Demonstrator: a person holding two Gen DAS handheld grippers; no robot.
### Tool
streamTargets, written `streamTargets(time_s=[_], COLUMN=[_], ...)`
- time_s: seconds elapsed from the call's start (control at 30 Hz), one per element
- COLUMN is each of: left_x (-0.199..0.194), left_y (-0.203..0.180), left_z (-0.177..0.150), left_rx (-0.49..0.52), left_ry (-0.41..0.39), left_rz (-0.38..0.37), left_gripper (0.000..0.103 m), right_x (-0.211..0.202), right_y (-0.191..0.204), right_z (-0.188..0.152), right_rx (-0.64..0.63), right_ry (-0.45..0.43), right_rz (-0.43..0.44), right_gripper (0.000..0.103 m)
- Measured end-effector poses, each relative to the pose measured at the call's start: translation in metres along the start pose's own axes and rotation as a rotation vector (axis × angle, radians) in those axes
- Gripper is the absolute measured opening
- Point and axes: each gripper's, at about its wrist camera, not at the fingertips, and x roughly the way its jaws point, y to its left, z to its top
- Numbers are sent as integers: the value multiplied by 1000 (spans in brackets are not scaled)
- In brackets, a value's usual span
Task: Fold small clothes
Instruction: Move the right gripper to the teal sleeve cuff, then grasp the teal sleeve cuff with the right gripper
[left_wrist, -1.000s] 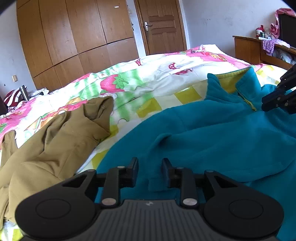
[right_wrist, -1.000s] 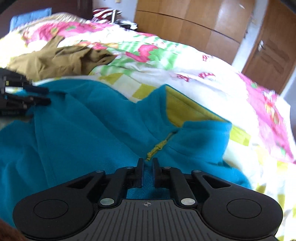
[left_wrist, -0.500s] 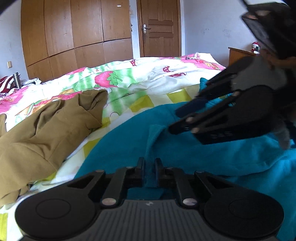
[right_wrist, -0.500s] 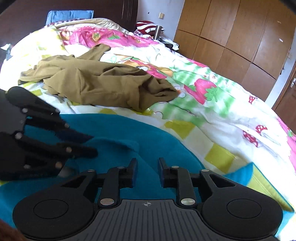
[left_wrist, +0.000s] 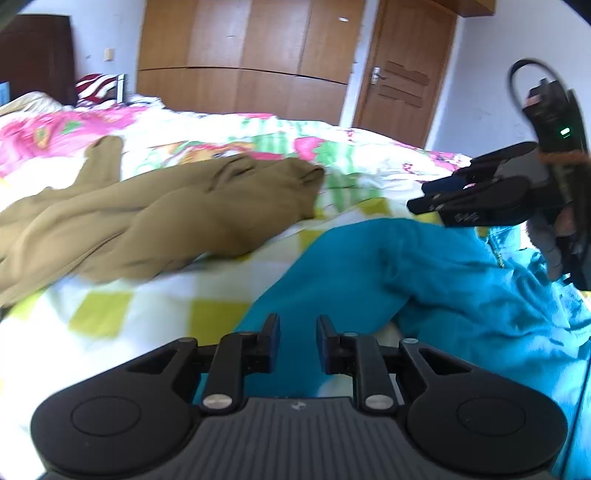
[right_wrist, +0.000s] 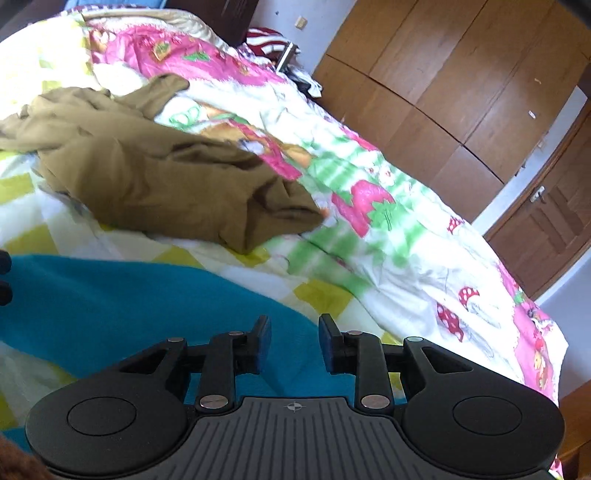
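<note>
Left gripper (left_wrist: 297, 325) jaws stood apart, empty, over the edge of the teal fleece (left_wrist: 424, 280). Right gripper (right_wrist: 293, 326) jaws likewise parted, gripping nothing, above the fleece. Fleece lay rumpled on the quilt (right_wrist: 388, 258), beside the tan garment (left_wrist: 147, 225).

Left claw (left_wrist: 297, 329) parted; right claw (right_wrist: 293, 332) parted, both low.

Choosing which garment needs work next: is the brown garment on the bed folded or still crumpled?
Crumpled. The brown garment lies bunched in loose, uneven folds on the quilt, one end trailing out.
</note>
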Motion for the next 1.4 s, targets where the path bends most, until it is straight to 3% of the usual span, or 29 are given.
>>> streamTargets(time_s=[0.1,0.27,0.43,0.53,0.77,0.83,0.97,1.03,1.13,1.2,1.23,1.27,1.3,1.4], left_x=[-32,-79,-118,-138,-165,-166,-174,-178,-183,-185,-184,-184,-184,-184], left_y=[18,48,83,95,92,89,87,88,87,89,89,91,92,94], left_z=[-24,-51,-68,-79,-110,-116,-127,-132,-138,-142,-143,-145,-146,-151], left_rx=[2,20,-41,-52,-137,-142,-153,-173,-171,-188,-196,-204,-212,-232], left_ry=[21,46,45,38,21,29,44,50,50,50,48,43,39,27], left_rz=[44,145,192,214,124,120,111,99,108,101,98,93,90,83], left_gripper=[35,37,37,37,37,37,37,37,37,37,37,37,37,37], right_x=[-28,-59,-81,-89,-93,-88,-79,-75,-68,-66,-67,-70,-70,-73], right_y=[39,145,229,245,250,260,286,299,316,323,326,327,329,328], right_z=[11,0,-21,-23,3,9,23,31,33,34,33,31,30,22], right_rx=[-58,-353,-634,-674,-720,-823,-1066,-1172,-1335,-1398,-1422,-1449,-1463,-1481], right_ry=[-48,-97,-221,-253,-303,-316,-285,-237,-169,-151,-144,-127,-98,-91], right_rz=[136,326,391,405,338,339,438,519,562,572,577,590,608,612], right_gripper=[30,44,49,49,50,50,50,50,50,45,37,20,11,6])
